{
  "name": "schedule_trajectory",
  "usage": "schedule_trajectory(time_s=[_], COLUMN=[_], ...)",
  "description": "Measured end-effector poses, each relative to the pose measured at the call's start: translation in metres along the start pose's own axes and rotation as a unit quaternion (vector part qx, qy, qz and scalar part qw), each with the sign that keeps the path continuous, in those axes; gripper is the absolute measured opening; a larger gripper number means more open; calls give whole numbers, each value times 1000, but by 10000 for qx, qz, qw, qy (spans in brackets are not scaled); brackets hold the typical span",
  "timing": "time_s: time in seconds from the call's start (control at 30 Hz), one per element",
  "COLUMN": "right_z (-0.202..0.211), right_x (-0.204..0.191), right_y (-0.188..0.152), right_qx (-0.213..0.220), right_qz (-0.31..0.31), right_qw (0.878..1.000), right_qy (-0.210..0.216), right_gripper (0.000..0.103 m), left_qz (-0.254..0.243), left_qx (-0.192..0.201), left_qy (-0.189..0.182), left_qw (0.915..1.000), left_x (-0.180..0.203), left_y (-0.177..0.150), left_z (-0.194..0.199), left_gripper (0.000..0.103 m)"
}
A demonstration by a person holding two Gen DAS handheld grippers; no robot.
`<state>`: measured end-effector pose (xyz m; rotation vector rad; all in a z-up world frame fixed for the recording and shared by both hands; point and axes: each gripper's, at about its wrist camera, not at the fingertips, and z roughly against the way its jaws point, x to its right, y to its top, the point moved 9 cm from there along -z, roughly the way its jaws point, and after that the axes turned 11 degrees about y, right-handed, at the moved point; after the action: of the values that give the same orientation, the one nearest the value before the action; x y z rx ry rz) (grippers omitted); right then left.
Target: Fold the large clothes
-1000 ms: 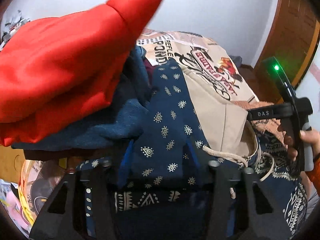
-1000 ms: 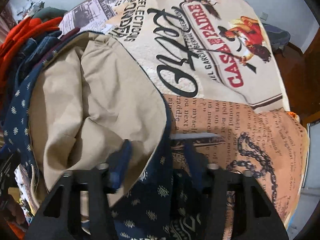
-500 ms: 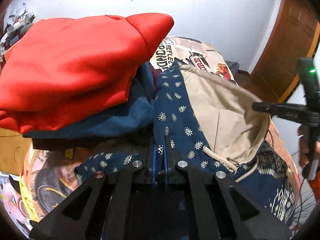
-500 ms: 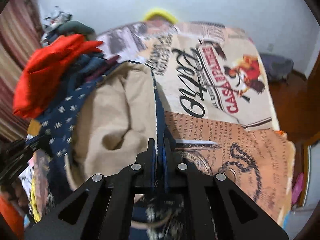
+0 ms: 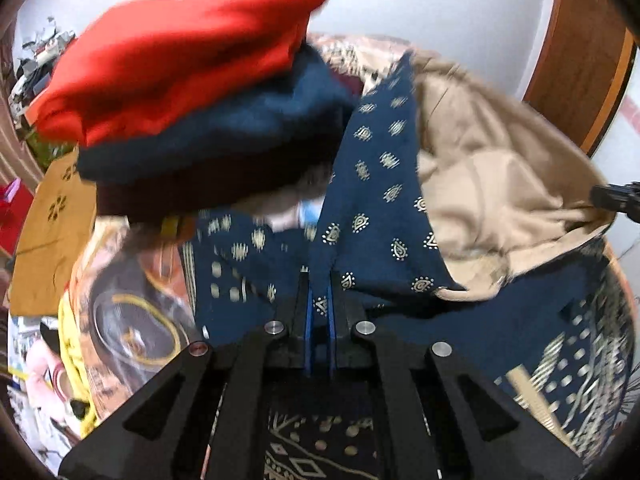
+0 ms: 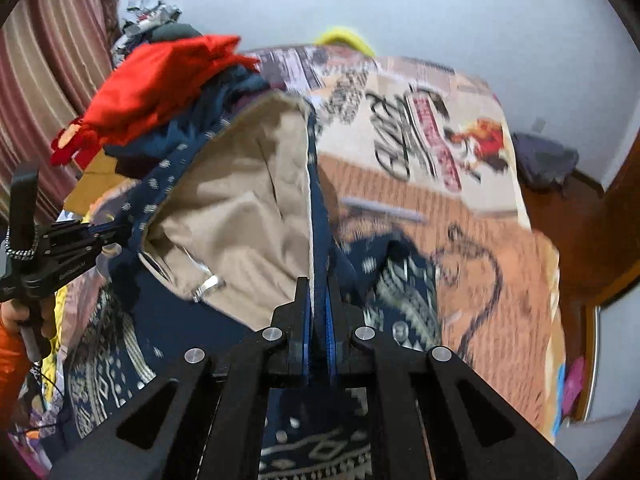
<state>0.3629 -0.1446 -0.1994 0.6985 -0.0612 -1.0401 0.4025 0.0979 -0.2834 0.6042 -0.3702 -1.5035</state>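
Note:
A large navy garment (image 5: pixel 380 184) with gold motifs and a tan lining (image 5: pixel 492 168) lies on the bed and is lifted between both grippers. My left gripper (image 5: pixel 320 300) is shut on its navy edge. My right gripper (image 6: pixel 319 300) is shut on the opposite edge, where navy cloth (image 6: pixel 318 200) meets tan lining (image 6: pixel 240 216). In the right wrist view the left gripper (image 6: pixel 116 232) shows at the left, pinching the hem, with a hand (image 6: pixel 24 316) on its handle. The right gripper's black tip (image 5: pixel 616 198) shows at the right edge of the left wrist view. A drawstring end (image 6: pixel 206 284) hangs from the lining.
A pile of folded clothes, red (image 5: pixel 192 52) over dark blue (image 5: pixel 224 136), stands left of the garment, also seen as a red and blue pile (image 6: pixel 160 80). A printed bedspread (image 6: pixel 472 216) covers the bed. A wooden door frame (image 5: pixel 588 56) stands at the right, a striped curtain (image 6: pixel 44 60) at the left.
Both grippers went from open to shut on the garment's edges. They then drew apart and the right one rose, spreading the opening so that more tan lining shows.

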Motion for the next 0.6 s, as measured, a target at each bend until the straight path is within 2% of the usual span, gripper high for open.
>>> schedule_trajectory(time_s=[0.1,0.27,0.37,0.4,0.43,0.5,0.57,0.6], right_z=[-7,-19,-18,-17,-14,-9,-4,0], right_x=[16,32,34,33,32,27,20,15], right_y=[-17,-41,-37,-37,-33,-28,-23,-16], right_qx=[-106,-372,-332,-314,-288,-236,-161,-62], right_qz=[-132,-589,-677,-672,-655,-630,-556,-460], right_qw=[9995,9975,9971,9972,9974,9977,9983,9989], right_qy=[-279,-87,-12,-10,-13,-15,24,27], right_gripper=[6,6,9,10,14,23,40,43], left_qz=[226,376,370,392,431,524,589,619], left_qx=[-377,-519,-423,-357,-248,-11,199,304], left_qy=[-20,-18,196,270,360,439,435,386], left_qw=[9990,9979,9982,9982,9981,9977,9971,9969], left_x=[0,0,-5,-7,-10,-20,-26,-27], left_y=[-19,-23,-18,-16,-11,0,12,20], left_z=[-18,-22,-12,-6,1,14,27,34], left_gripper=[6,9,23,32,43,53,55,55])
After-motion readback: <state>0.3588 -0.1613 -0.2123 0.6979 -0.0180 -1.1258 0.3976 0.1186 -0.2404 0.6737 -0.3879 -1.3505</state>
